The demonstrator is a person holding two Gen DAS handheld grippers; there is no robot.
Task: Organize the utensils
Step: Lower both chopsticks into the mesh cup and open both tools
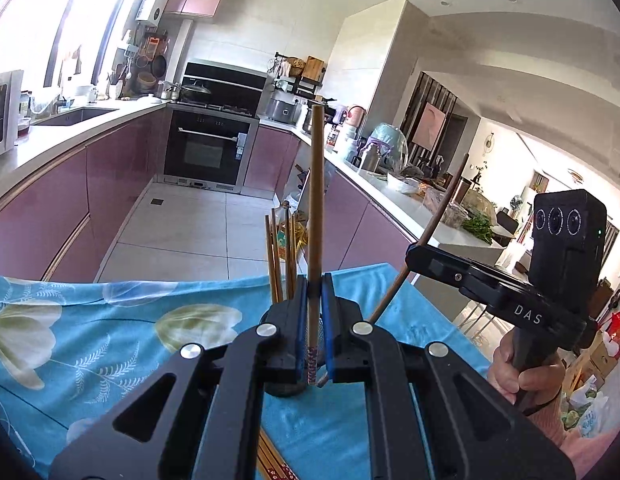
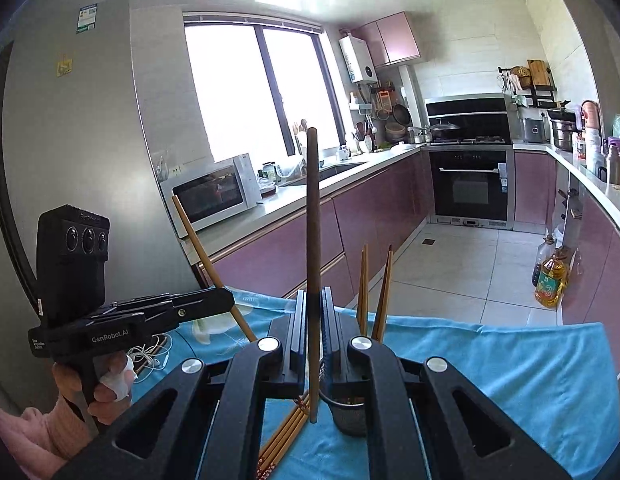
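My left gripper (image 1: 314,292) is shut on a light bamboo chopstick (image 1: 315,208) held upright, its patterned end down over a dark mesh holder (image 1: 288,390). Several chopsticks (image 1: 280,256) stand in that holder. My right gripper (image 2: 313,308) is shut on a dark brown chopstick (image 2: 313,216), upright, next to the mesh holder (image 2: 347,416), where chopsticks (image 2: 375,292) stand. More chopsticks (image 2: 284,436) lie flat on the blue floral cloth (image 2: 489,372). The right gripper (image 1: 419,254) with its dark chopstick (image 1: 433,228) shows in the left view; the left gripper (image 2: 220,300) with its chopstick (image 2: 198,248) in the right view.
The table under the cloth (image 1: 90,332) ends close ahead, with tiled floor beyond. Pink kitchen cabinets (image 2: 286,248) run on both sides. An oil bottle (image 2: 551,280) stands on the floor. A white cable (image 2: 150,356) lies on the cloth's left.
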